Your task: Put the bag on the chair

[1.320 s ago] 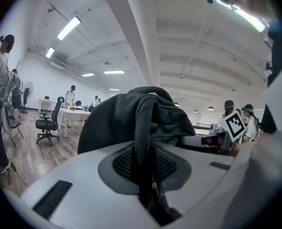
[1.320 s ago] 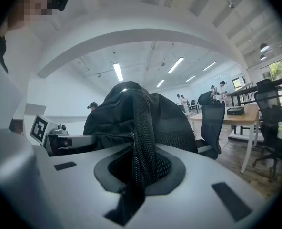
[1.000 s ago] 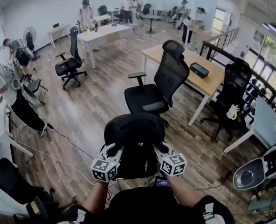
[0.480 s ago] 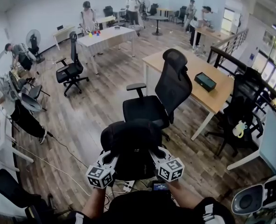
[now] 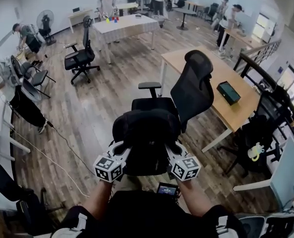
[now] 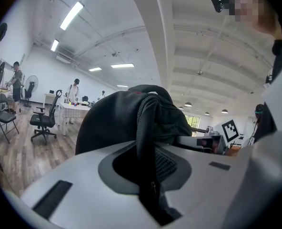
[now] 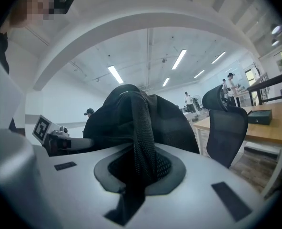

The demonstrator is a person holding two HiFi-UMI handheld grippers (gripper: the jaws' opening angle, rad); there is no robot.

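Note:
A black backpack (image 5: pixel 146 140) hangs in the air in front of me, held up by both grippers. My left gripper (image 5: pixel 121 153) is shut on its left strap (image 6: pixel 146 142). My right gripper (image 5: pixel 170 153) is shut on the mesh right strap (image 7: pixel 142 142). The backpack (image 6: pixel 126 118) fills the middle of both gripper views, bag (image 7: pixel 131 120) bulging above the jaws. A black mesh office chair (image 5: pixel 179 100) stands just beyond the bag, its seat (image 5: pixel 154 105) facing left, partly hidden behind the bag's top.
A wooden desk (image 5: pixel 214 86) with a dark box (image 5: pixel 229 92) stands right of the chair. Another black chair (image 5: pixel 258 133) is at the far right. A white table (image 5: pixel 124 26), a chair (image 5: pixel 82 58) and several people stand farther back. A cable (image 5: pixel 52 157) runs over the wood floor.
I have come closer to the black mesh chair with the backpack held up; the chair now sits right behind the bag. Both grips stay the same.

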